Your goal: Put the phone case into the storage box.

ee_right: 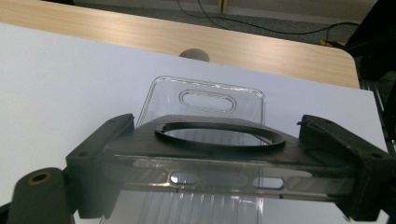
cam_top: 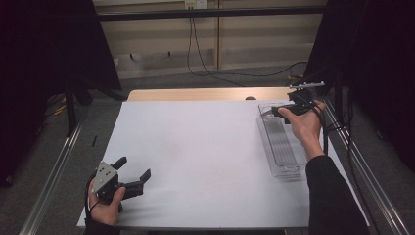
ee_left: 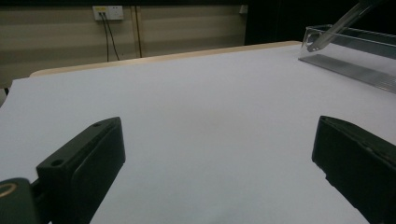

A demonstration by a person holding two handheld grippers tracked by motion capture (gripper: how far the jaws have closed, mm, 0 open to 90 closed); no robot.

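In the right gripper view, a clear phone case (ee_right: 219,154) with a black ring on its back lies flat across the gap between the 2 black jaws, its long edge with the button cut-outs nearest the camera. Each jaw presses against 1 end of the case, so the right gripper (ee_right: 224,161) is clamped on it. Just beyond the jaws, under and past the case, sits a clear plastic tray (ee_right: 205,95) with an oval handle slot in its far wall. Farther off runs the white sheet (ee_right: 70,79), then the wooden table edge (ee_right: 261,46).

In the high view, the right gripper (cam_top: 285,109) holds the case over the far end of the tray (cam_top: 284,147), with the person's right hand (cam_top: 306,125) behind it.

In the left gripper view, the 2 jaws stand wide apart with only bare white sheet (ee_left: 201,107) between them. Far beyond the right-hand jaw is the tray (ee_left: 355,56). In the high view, the left gripper (cam_top: 133,171) rests low near the sheet's near left corner, well apart from the tray, jaws spread and holding nothing.
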